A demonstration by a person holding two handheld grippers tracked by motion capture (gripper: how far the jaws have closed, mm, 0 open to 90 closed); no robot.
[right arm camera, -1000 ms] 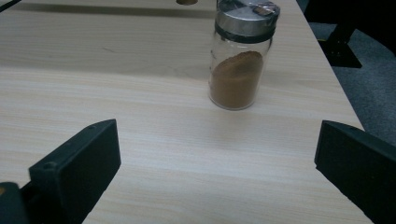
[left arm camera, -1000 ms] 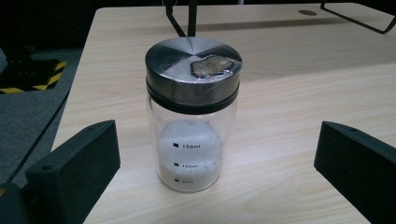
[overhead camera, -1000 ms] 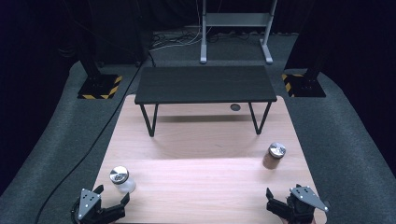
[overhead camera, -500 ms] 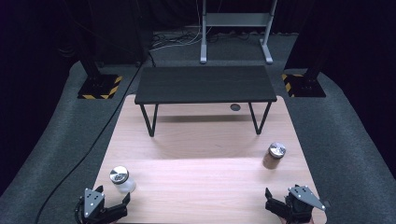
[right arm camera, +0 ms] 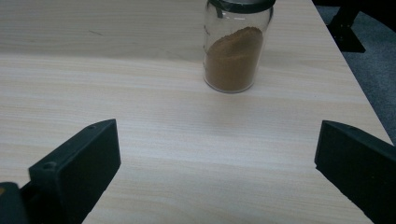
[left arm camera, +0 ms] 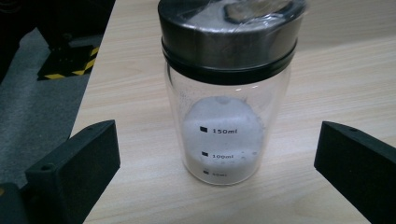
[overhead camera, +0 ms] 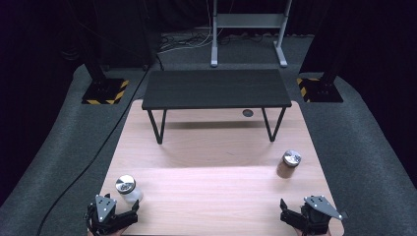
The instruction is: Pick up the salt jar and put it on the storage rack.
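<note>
Standing upright on the wooden table (overhead camera: 216, 196), a glass jar with white powder (left arm camera: 227, 93) is seen close in front of the left gripper (overhead camera: 129, 212), near the table's front left corner. In the left gripper view the jar is placed between the lines of the two black jaws but a little ahead of them, and it is touched by neither; the jaws are spread wide and nothing is held. A metal lid is screwed on the jar, and volume marks are printed on its glass. The right gripper (overhead camera: 287, 212) is kept at the front right corner, also with its jaws wide apart and with nothing between them. A second jar with brown powder (right arm camera: 235, 46) is seen farther ahead of it, near the right edge of the table, well apart from the jaws. A small black table (overhead camera: 216, 88) is placed on the far part of the wooden surface, well apart from both jars.
</note>
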